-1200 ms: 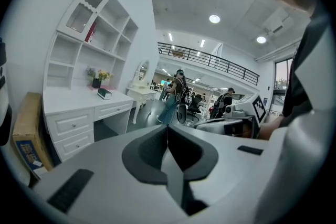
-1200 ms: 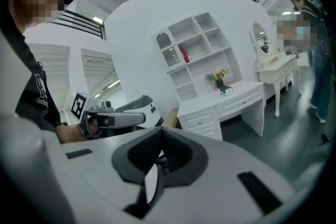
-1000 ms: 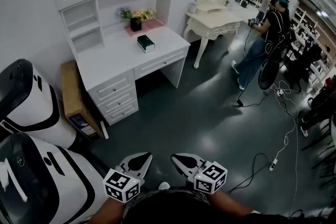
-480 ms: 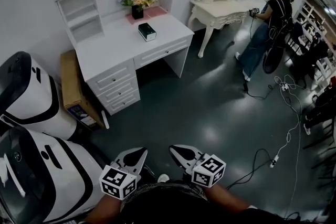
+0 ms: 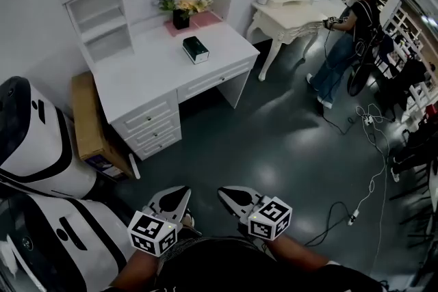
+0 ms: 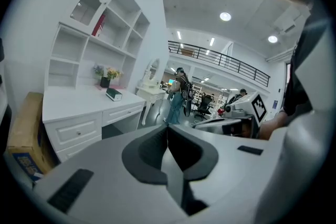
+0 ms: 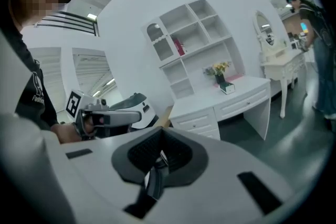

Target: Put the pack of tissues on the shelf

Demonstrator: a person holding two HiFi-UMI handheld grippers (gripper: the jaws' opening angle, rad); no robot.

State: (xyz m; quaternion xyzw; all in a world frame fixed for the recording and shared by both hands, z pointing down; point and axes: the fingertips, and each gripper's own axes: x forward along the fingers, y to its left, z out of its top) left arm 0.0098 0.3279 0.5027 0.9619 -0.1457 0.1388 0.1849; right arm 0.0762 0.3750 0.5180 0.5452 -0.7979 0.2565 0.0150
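The dark green rectangular pack of tissues [image 5: 196,49] lay on the white counter [image 5: 137,82] in the upper left of the head view, in front of the white open shelf [image 5: 102,7]. My left gripper [image 5: 171,198] and right gripper [image 5: 236,198] hung at the bottom centre, well apart from it, each with fingers pressed together on nothing.

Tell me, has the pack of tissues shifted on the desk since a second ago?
No. The pack of tissues still lies on the white desk just in front of the pink mat.
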